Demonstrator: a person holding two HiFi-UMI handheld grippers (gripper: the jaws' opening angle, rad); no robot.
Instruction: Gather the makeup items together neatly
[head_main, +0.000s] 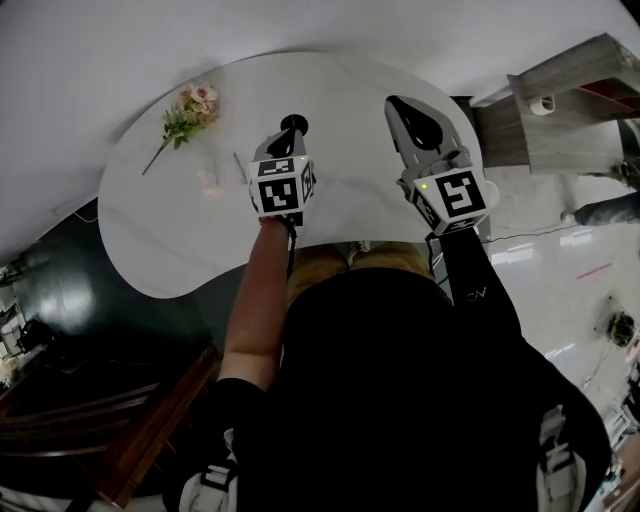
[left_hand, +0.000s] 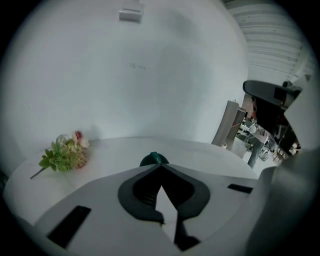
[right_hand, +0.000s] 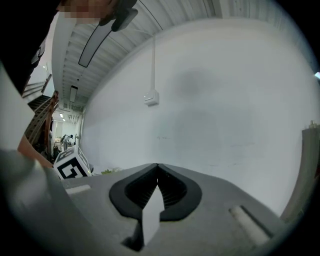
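Fingers of left gripper closed, tips meeting, nothing between. Just past tips, dark green round item, lower centre of frame; contact unclear. Fingers of right gripper closed, empty. Head view: small pale makeup items on white surface left of left gripper, flower sprig upper left.

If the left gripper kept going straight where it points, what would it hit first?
Most likely the small dark green round item just beyond the closed tips of the left gripper, on the white table; its distance is hard to judge.
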